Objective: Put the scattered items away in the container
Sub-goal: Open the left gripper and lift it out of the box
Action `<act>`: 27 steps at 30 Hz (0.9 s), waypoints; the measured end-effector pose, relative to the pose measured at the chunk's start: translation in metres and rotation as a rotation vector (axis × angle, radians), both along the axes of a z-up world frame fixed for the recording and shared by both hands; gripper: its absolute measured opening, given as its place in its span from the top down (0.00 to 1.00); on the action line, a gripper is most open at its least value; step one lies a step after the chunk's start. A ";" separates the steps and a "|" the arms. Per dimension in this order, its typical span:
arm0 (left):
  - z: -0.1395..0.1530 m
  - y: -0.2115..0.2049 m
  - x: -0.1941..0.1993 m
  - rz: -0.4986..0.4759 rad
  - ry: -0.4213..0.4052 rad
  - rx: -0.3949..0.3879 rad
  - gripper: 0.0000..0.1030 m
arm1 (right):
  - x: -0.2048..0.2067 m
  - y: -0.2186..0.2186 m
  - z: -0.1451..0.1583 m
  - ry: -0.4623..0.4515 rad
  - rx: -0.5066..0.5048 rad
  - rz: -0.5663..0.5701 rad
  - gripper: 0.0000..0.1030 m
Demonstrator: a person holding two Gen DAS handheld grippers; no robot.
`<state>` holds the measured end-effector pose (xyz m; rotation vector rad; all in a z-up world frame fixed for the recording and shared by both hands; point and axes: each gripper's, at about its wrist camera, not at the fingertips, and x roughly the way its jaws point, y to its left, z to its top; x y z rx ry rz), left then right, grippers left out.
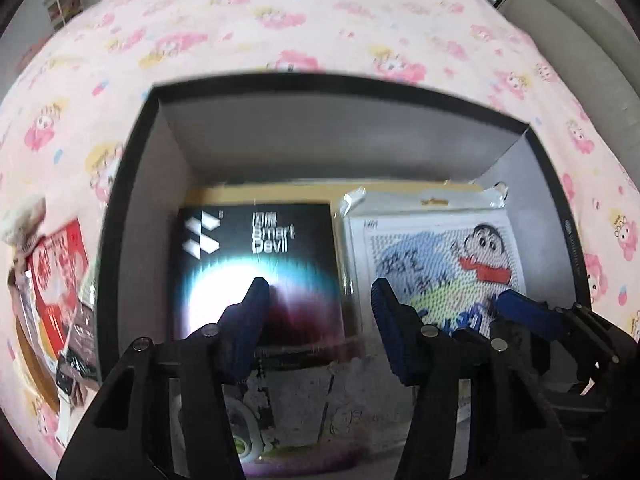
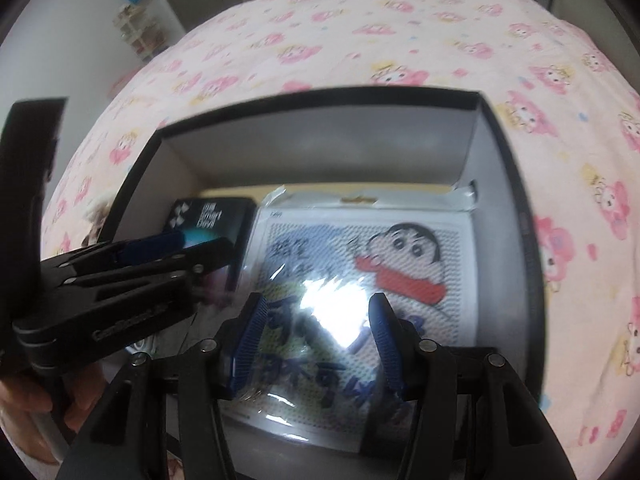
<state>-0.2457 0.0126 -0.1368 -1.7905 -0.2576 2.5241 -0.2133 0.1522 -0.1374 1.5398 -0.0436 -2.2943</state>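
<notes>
- Both grippers sit nearest the lens, hovering over the open box: the left gripper (image 1: 320, 292) and the right gripper (image 2: 316, 312) each hold their blue fingers spread with nothing between them, so neither carries an item.
- Pink cartoon-print bedding (image 1: 320, 20) spreads under everything and serves as the work surface.
- Resting on it, the black container (image 1: 320, 84) stands open at the top, its grey walls high enough to keep things from sliding out.
- Inside, the bagged cartoon picture kit (image 2: 360, 264) lies flat on the right, glare from its wrapper hiding part of the print.
- Beside it, the black Smart Devil box (image 1: 256, 264) lies flat on the left, touching or nearly touching the kit.
- Outside the container's left wall, red snack packets (image 1: 60, 276) lie on the bedding, probably yet to be tidied; they are cut off and blurred.
</notes>
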 end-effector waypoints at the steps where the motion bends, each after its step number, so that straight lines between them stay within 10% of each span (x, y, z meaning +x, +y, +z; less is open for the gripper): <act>1: -0.003 -0.002 0.000 0.012 -0.036 -0.004 0.48 | 0.001 -0.002 -0.002 -0.011 0.000 0.008 0.52; 19: -0.006 -0.014 0.029 -0.048 -0.121 0.045 0.44 | 0.021 -0.014 -0.022 -0.201 -0.078 0.118 0.52; 27: 0.033 -0.023 0.055 -0.023 0.071 0.068 0.44 | 0.034 0.009 0.008 -0.005 0.027 -0.037 0.52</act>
